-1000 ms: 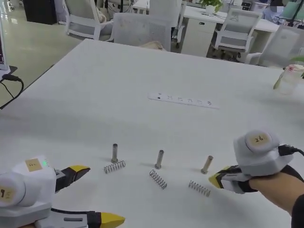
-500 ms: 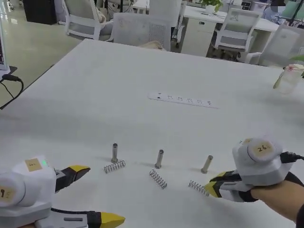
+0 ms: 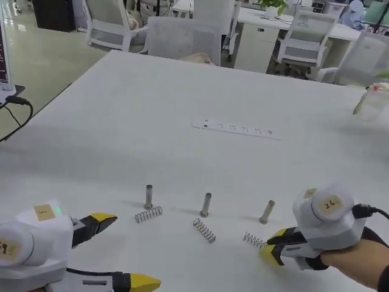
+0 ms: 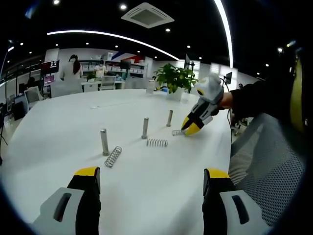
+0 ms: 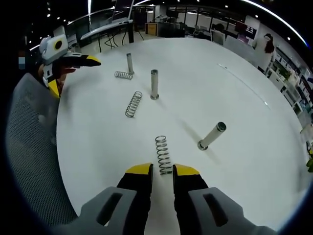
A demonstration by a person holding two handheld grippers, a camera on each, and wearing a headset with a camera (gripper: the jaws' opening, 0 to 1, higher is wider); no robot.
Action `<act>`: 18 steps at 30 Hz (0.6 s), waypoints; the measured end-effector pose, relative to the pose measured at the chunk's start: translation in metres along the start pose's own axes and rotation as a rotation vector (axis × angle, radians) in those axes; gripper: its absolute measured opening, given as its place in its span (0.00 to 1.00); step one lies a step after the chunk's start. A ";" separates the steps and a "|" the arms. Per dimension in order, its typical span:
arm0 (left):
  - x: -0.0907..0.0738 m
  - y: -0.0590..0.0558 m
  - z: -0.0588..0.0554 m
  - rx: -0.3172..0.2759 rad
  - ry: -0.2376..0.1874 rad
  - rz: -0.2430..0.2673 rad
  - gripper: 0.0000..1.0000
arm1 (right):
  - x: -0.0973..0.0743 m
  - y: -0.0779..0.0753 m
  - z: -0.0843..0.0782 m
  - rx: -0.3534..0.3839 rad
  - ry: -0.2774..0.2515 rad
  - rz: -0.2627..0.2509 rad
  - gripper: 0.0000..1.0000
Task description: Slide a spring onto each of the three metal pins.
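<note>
Right gripper [image 5: 163,172] sits low over the table [image 5: 244,98], jaws nearly closed around the near end of a spring [image 5: 162,149]; I can't tell if they pinch it. Nearest pin [image 5: 211,136] stands at 2 o'clock. Left gripper [image 4: 151,178] gapes wide, empty, partly cut off.

Table: a big white table [image 3: 182,109] with a long white power strip [image 3: 231,128] lying on it.
Chairs: pale office chairs [image 3: 176,36] stand at the far end, and a grey mesh chair [image 4: 264,166] is close by.
Floor: a smooth, light floor [image 3: 42,67] with a black cable [image 3: 24,103] at the side.
Ceiling: dark, with long bright light strips [image 4: 112,36] and a square air vent [image 4: 147,14].
Plant: a leafy green plant [image 4: 175,78] past the table.
</note>
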State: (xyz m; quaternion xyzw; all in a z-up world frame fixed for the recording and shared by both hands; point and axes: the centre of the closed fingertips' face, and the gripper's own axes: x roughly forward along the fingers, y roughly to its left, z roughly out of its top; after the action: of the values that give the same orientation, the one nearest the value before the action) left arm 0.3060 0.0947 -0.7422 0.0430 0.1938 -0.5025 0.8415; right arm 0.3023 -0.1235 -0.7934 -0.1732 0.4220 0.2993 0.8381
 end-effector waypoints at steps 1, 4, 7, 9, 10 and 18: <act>0.000 0.000 0.000 0.000 0.000 0.000 0.84 | 0.000 0.000 0.000 -0.002 0.000 0.002 0.14; -0.001 0.000 0.000 -0.001 0.000 0.001 0.84 | 0.001 -0.001 0.000 -0.010 -0.001 0.001 0.13; -0.001 0.000 -0.001 0.000 0.001 0.002 0.84 | 0.002 0.000 0.001 -0.019 -0.005 0.004 0.13; -0.001 0.000 -0.001 0.000 0.001 0.003 0.84 | 0.002 0.000 0.001 -0.027 -0.005 0.007 0.14; -0.001 0.000 -0.001 -0.001 0.001 0.003 0.84 | 0.003 0.001 0.002 -0.027 -0.006 0.009 0.14; -0.003 0.000 -0.001 -0.001 -0.002 0.005 0.84 | 0.004 -0.001 -0.002 -0.031 -0.003 0.012 0.10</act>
State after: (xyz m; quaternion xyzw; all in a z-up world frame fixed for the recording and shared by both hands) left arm 0.3043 0.0968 -0.7419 0.0426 0.1930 -0.5003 0.8430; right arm 0.3038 -0.1236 -0.7976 -0.1830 0.4170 0.3111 0.8341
